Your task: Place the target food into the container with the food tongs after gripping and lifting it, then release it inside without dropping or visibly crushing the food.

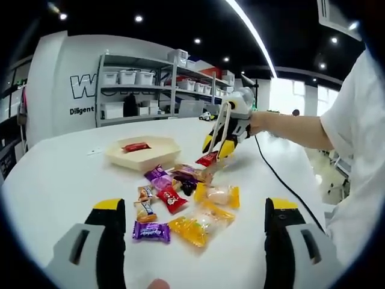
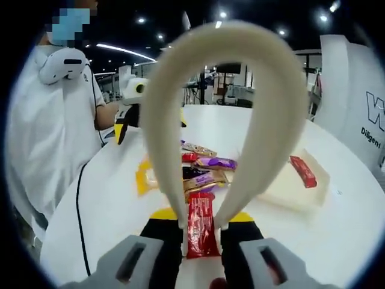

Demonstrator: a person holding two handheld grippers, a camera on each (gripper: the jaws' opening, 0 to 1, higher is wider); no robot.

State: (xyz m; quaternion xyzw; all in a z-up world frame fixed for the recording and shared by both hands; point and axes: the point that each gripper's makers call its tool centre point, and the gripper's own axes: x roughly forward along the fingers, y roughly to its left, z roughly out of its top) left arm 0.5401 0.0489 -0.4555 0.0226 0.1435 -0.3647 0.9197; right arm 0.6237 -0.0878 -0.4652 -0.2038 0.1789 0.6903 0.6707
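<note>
Spanning workshop: round white table (image 1: 66,180), shelving (image 1: 138,84) behind.

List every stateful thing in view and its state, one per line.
left gripper: open, empty
right gripper: shut on food tongs
food tongs: squeezed onto red snack bar
red snack bar: pinched in tong tips
container: open, one red packet inside
snack pile: loose on table

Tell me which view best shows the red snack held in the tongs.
The right gripper view: the red snack hangs close up between the tongs' tips. The left gripper view shows it small and far, under the right gripper.
</note>
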